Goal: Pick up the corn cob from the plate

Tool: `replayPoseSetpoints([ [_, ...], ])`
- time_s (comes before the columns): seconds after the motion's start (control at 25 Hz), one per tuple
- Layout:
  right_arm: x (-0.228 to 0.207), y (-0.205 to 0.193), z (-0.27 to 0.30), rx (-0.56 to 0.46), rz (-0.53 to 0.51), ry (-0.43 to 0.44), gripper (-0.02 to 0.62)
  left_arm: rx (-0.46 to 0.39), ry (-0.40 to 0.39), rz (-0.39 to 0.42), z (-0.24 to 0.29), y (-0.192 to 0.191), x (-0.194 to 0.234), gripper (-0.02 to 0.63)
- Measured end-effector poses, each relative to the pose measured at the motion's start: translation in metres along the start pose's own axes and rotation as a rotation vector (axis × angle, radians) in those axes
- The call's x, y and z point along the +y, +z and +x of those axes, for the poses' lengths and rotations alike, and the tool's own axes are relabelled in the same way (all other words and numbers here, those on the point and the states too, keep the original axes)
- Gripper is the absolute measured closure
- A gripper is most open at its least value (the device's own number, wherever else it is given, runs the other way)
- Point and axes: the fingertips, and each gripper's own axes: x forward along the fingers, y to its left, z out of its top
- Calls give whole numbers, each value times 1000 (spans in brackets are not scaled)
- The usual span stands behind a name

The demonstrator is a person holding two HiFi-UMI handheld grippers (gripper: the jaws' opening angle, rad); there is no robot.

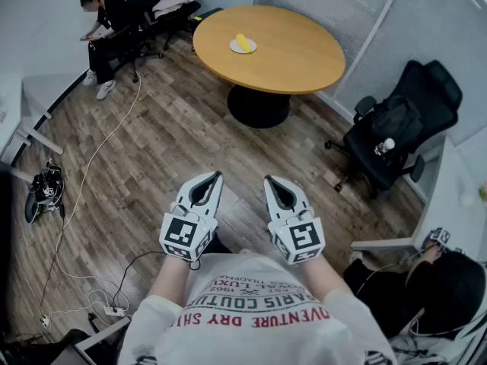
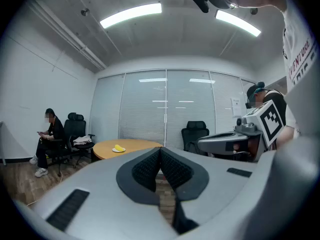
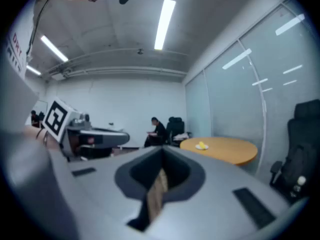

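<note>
A yellow corn cob [image 1: 243, 42] lies on a small white plate [image 1: 235, 49] on the round wooden table [image 1: 289, 59] across the room. It also shows small and far off as the corn cob [image 2: 119, 148] in the left gripper view and the corn cob [image 3: 202, 145] in the right gripper view. My left gripper [image 1: 211, 179] and right gripper [image 1: 274, 182] are held side by side close to my chest, far short of the table. Both are shut with nothing between the pads.
A black office chair [image 1: 396, 139] with a bag on it stands right of the table. A seated person [image 1: 103, 29] is at the far left by more chairs. Cables [image 1: 91, 166] trail over the wooden floor. Another person [image 1: 449, 295] sits at the lower right.
</note>
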Motion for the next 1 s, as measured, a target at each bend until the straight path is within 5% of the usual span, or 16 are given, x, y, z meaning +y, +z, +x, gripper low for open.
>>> replayPoseSetpoints([
  [0.68,-1,-10,-6,-3,70,5,566,27,-13,-28,0,-9,-4,572],
  [1.0,-11,-20,37,39,122,-19,566,55,-18,-64,18,-19,36,572],
])
